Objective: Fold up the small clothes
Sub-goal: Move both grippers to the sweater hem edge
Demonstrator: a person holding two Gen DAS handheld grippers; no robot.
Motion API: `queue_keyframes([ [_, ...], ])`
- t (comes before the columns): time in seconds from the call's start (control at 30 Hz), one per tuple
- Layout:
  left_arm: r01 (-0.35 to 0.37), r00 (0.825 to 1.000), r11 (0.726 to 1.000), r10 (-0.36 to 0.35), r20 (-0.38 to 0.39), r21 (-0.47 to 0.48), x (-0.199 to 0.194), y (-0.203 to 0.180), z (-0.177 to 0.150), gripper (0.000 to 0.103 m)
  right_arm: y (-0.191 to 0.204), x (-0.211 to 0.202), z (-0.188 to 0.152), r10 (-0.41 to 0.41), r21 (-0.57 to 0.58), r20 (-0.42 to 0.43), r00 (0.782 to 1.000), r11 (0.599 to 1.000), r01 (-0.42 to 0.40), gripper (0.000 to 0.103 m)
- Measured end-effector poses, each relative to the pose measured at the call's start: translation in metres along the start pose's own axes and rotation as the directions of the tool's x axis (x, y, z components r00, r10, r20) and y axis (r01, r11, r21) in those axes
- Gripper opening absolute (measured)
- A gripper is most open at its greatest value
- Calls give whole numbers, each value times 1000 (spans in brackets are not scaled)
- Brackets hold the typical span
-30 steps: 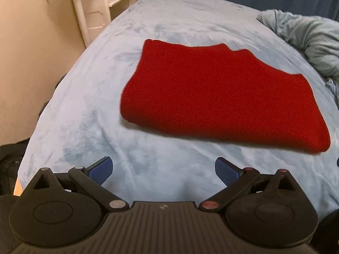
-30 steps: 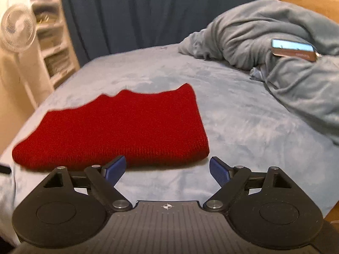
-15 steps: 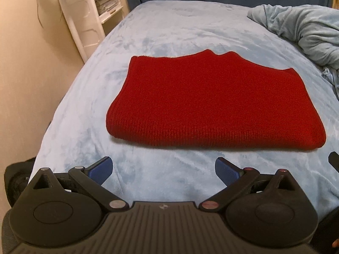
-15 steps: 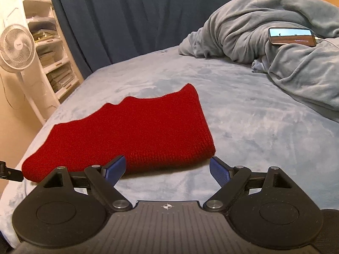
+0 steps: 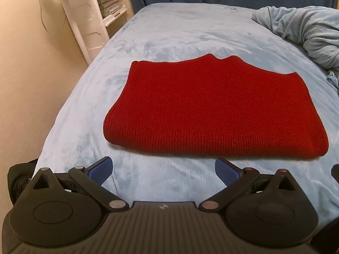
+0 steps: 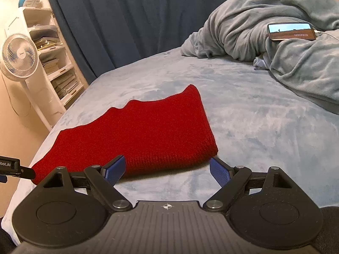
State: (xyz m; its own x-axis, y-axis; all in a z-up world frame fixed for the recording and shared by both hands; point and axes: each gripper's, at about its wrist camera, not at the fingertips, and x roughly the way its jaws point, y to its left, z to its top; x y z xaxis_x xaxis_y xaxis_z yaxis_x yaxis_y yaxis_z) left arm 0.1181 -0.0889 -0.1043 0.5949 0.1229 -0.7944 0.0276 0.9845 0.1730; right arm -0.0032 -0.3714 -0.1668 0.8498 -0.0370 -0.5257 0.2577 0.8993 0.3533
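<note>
Here we hold the left gripper (image 5: 163, 170) and right gripper (image 6: 167, 169) spread wide and empty, the folded red knit (image 5: 211, 114) at twelve o'clock on the bed (image 5: 180, 31).

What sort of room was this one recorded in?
Most likely a home bedroom: a bed with a light blue cover, a rumpled grey blanket with a phone on it, and a standing fan.
</note>
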Motion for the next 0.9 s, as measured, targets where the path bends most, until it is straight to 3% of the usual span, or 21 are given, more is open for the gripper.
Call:
queue_keyframes([
  [0.3,-13,1000,998,13,-11,-64,19,12,13,103,3,25,11,-3,46,-32,999,999,4,88],
  [0.47,-23,999,993,19,-39,-117,37,18,19,103,-4,58,9,38,171,-168,985,985,-9,89],
  [0.6,-24,999,992,20,-32,-123,44,13,23,103,-27,84,3,81,391,-292,953,919,42,89],
  [0.7,-22,1000,994,19,-24,-105,52,2,26,103,-41,97,0,101,521,-328,939,849,91,89],
  [0.8,-11,1000,996,10,-10,-93,60,-11,30,103,-48,105,1,98,586,-330,939,801,122,90],
  [0.9,-6,1000,997,6,-4,-78,69,-26,32,103,-47,110,7,102,603,-291,951,791,100,90],
])
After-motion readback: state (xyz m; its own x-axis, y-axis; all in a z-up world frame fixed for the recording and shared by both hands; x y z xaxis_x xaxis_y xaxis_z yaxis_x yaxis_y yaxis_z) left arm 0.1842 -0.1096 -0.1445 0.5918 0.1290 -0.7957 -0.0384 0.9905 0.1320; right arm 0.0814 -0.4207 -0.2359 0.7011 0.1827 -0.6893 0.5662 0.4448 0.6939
